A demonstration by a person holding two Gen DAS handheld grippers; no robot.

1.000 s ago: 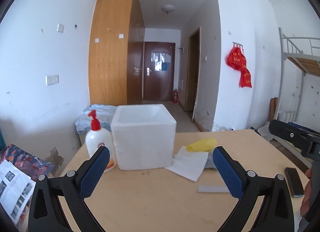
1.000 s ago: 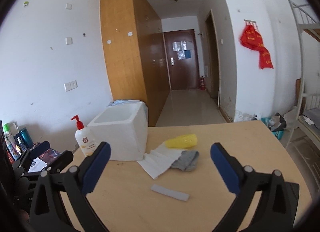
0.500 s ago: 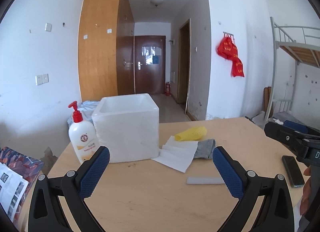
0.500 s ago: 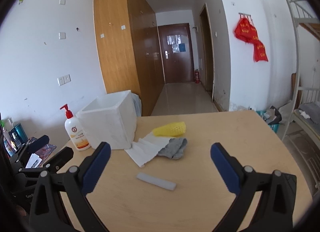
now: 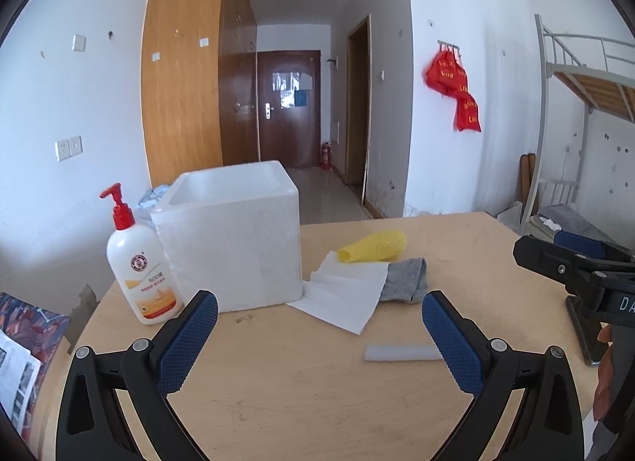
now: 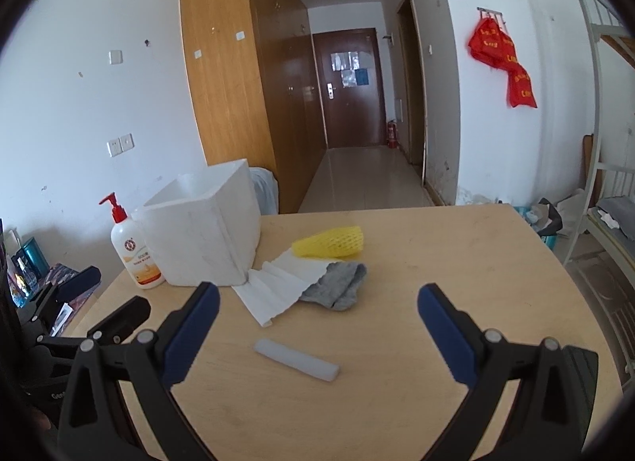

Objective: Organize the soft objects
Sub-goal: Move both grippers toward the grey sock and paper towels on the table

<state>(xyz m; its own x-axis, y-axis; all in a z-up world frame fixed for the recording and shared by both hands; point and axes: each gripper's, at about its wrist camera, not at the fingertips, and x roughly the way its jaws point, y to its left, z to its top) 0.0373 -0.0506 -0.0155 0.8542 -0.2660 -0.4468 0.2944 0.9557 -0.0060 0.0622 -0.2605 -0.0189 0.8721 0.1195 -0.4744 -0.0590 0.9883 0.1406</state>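
Observation:
On the wooden table (image 5: 301, 401) lie a yellow foam net sleeve (image 5: 373, 247), a grey cloth (image 5: 406, 280), a white paper towel (image 5: 341, 298) and a pale foam strip (image 5: 401, 352). A white foam box (image 5: 234, 238) stands open-topped to their left. The same items show in the right wrist view: sleeve (image 6: 329, 242), cloth (image 6: 337, 286), towel (image 6: 279, 286), strip (image 6: 297, 354), box (image 6: 206, 228). My left gripper (image 5: 319, 328) is open and empty above the table, short of the strip. My right gripper (image 6: 317, 320) is open and empty, above the strip.
A white pump bottle with a red top (image 5: 137, 266) stands left of the box. A dark phone (image 5: 583, 336) lies at the table's right edge. Magazines (image 5: 24, 346) lie off the left edge. A bunk bed (image 5: 575, 111) stands right; a hallway lies beyond.
Both grippers have drawn back and tilted down a little, so the box and soft items sit lower and more central in view. Both stay open and empty.

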